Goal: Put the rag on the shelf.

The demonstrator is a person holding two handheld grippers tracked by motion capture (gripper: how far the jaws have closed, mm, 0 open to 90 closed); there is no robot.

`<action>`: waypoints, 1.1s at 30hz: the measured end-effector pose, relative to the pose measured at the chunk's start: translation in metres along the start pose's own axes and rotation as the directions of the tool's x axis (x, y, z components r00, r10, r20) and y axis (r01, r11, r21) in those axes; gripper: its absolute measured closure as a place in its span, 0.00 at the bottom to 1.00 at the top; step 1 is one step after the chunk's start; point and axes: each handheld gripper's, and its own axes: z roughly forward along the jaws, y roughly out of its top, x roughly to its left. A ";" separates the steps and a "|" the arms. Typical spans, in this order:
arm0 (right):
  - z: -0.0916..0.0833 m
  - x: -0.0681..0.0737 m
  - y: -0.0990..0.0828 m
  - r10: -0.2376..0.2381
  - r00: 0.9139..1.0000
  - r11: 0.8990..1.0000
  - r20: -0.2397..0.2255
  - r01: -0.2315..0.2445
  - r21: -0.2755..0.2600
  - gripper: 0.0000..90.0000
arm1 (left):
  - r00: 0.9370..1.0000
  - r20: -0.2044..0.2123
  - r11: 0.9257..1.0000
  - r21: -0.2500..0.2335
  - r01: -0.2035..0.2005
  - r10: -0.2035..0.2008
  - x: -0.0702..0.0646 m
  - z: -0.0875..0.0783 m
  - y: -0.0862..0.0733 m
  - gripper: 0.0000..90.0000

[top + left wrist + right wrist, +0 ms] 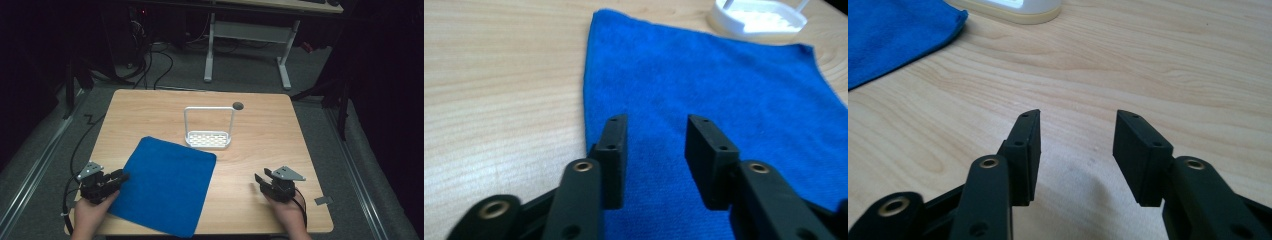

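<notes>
The flat blue microfibre cloth [162, 184] is lying on the wooden table [260, 135], near the white perforated rack [208, 137]. The left gripper [655, 137] is hovering, jaws apart, over its left edge; pinch that edge squarely. The right gripper [1077, 134] is waiting, jaws apart, empty.

Bare table [260, 125] right of blue cloth [165, 182], white rack [208, 127] upright mid-table, far corners open

A wooden table [260, 130] carries a blue cloth [165, 185] lying flat at its near left. Just beyond the cloth's far corner stands a white rack [208, 138] with a tall wire handle. Farther off, a white-legged desk [250, 30] stands on the grey floor.
</notes>
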 end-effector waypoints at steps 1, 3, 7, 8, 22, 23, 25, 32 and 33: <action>-0.001 0.000 -0.001 0.000 1.000 1.000 -0.001 0.000 -0.001 0.62 | 1.000 -0.002 1.000 -0.002 -0.014 0.014 -0.001 0.001 0.001 0.70; -0.003 0.000 -0.001 0.003 1.000 1.000 0.006 -0.003 -0.001 0.63 | 0.999 -0.001 0.999 -0.002 -0.036 0.036 -0.003 0.002 0.003 0.70; -0.003 -0.001 0.000 0.015 1.000 1.000 0.005 -0.015 -0.007 0.64 | 0.997 -0.004 0.997 0.022 -0.077 0.078 -0.007 0.008 0.003 0.70; -0.003 0.001 0.001 0.018 1.000 1.000 -0.001 -0.018 -0.009 0.66 | 0.996 -0.006 0.995 0.034 -0.090 0.090 -0.007 0.008 0.003 0.71; 0.047 0.127 0.043 -0.210 0.922 0.974 -0.325 0.225 0.011 1.00 | 0.983 -0.040 0.972 0.162 -0.168 0.177 -0.009 0.016 -0.005 0.98; 0.052 0.136 0.045 -0.228 0.912 0.969 -0.340 0.248 0.015 1.00 | 0.984 -0.039 0.973 0.158 -0.168 0.176 -0.009 0.016 -0.005 0.98; 0.060 0.151 0.046 -0.261 0.898 0.955 -0.355 0.295 0.042 1.00 | 0.984 -0.032 0.973 0.158 -0.166 0.173 -0.009 0.015 -0.006 0.98; 0.061 0.152 0.040 -0.290 0.894 0.940 -0.342 0.333 0.073 1.00 | 0.983 0.028 0.967 0.175 -0.184 0.182 -0.022 0.013 -0.010 0.98; 0.057 0.145 0.037 -0.274 0.900 0.945 -0.338 0.317 0.079 1.00 | 0.981 0.050 0.965 0.180 -0.191 0.185 -0.026 0.015 -0.010 0.98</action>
